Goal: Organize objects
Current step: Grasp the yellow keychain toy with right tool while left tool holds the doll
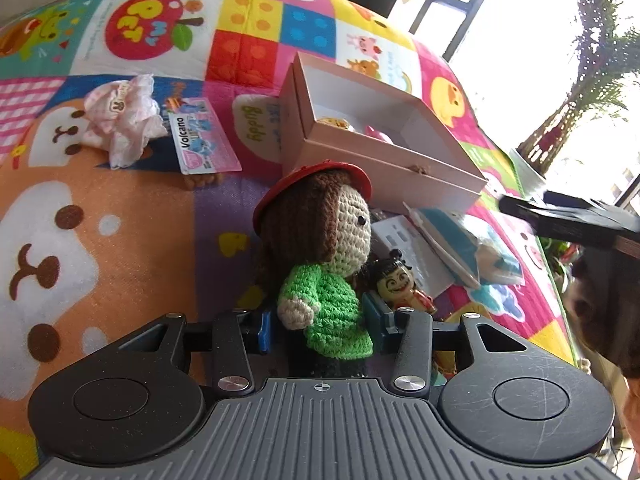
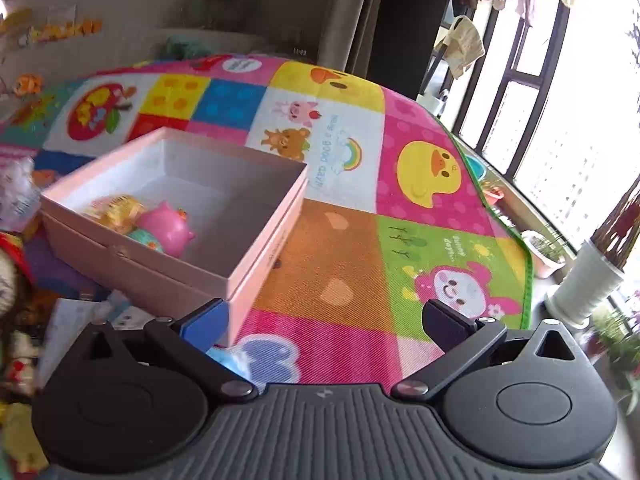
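Now, taking the pink box (image 1: 384, 148) as the landmark and going left to right: well to the left of it a frilly pink packet (image 1: 124, 116) and a card (image 1: 204, 140) are lying on the play mat (image 1: 100, 248), with bare mat lying open around and in front of them. Just in front of the box's near wall, the left gripper (image 1: 324, 320) is clenching a crocheted doll (image 1: 320, 256) around its green body; the doll is standing upright, its red hat brim reaching up across the box's lower edge in this view. Beside the doll's right, a small figurine (image 1: 400, 284) is resting against a blue-and-white packet (image 1: 460, 248) just off the box's near corner.

Inside the box, a pink pig toy (image 2: 168, 226) and a yellow toy (image 2: 116, 210) are sitting in the left end, leaving the rest of the floor bare. The right gripper (image 2: 324, 320) is hovering by the box's near right corner, jaws spread wide with nothing between them, its left finger just beside the corner edge. Right of the box, the mat is running open to its green border.
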Demonstrator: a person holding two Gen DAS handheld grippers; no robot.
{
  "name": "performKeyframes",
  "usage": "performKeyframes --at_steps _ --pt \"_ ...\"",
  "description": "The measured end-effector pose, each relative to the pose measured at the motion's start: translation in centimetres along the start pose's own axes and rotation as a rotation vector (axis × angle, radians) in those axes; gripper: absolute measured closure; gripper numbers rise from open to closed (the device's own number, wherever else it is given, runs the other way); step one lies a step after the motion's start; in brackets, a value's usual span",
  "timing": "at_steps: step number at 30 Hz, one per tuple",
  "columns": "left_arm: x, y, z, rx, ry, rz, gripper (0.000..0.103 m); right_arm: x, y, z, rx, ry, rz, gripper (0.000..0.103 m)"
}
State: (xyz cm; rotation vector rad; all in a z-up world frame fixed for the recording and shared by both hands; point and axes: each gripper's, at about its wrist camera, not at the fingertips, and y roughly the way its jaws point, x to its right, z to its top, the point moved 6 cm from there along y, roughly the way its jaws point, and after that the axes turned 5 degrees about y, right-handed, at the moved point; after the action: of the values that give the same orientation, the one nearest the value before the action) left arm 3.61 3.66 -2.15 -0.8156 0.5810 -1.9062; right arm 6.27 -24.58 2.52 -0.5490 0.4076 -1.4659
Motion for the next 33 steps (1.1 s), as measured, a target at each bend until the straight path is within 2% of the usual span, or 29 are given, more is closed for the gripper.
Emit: performKeyframes --at_steps 3,7,10,13,15,17,25,27,28,33 --pt "0.0 0.2 0.2 0.007 -0.015 0.003 0.054 -1.8 -3.0 -0.9 -0.001 -0.047 0.16 0.0" --pt "-0.3 0.4 0.4 0.003 -0.04 -0.005 0.054 -3.6 -4.0 -2.0 0.013 -0.211 0.171 0.0" --pt "-0.5 0.2 0.2 0.003 -0.053 -0.001 0.054 -2.8 -2.4 -2.3 -0.083 -0.123 0.193 0.0" --pt "-1.0 -0.1 -0.1 0.009 -0.081 -0.009 0.054 -3.5 -2.6 -3.5 -0.157 -0.024 0.307 0.0" --pt "-1.3 -0.1 -0.2 0.011 -0.101 -0.018 0.054 -5.1 -3.4 -4.7 -0.177 -0.018 0.361 0.006" --pt "-1.3 -0.1 -0.1 0.012 -0.102 -0.016 0.054 -6.7 -4.0 -5.6 -0.2 -0.009 0.405 0.017" --pt "-0.6 -0.4 -0.2 0.028 -0.071 0.021 0.055 -10.8 -3.5 -6.5 -0.221 -0.063 0.418 0.021" --pt "-0.6 -0.7 -0.3 0.032 -0.062 0.033 0.056 -11.0 -3.3 -6.5 -0.245 -0.073 0.418 0.041" --pt "-0.5 -1.0 -0.4 0.035 -0.056 0.037 0.056 -10.9 -3.5 -6.4 -0.249 -0.068 0.42 0.044" --pt "-0.2 -1.9 -0.6 0.049 -0.039 0.036 0.057 -9.5 -6.1 -5.3 -0.175 -0.043 0.414 0.045"
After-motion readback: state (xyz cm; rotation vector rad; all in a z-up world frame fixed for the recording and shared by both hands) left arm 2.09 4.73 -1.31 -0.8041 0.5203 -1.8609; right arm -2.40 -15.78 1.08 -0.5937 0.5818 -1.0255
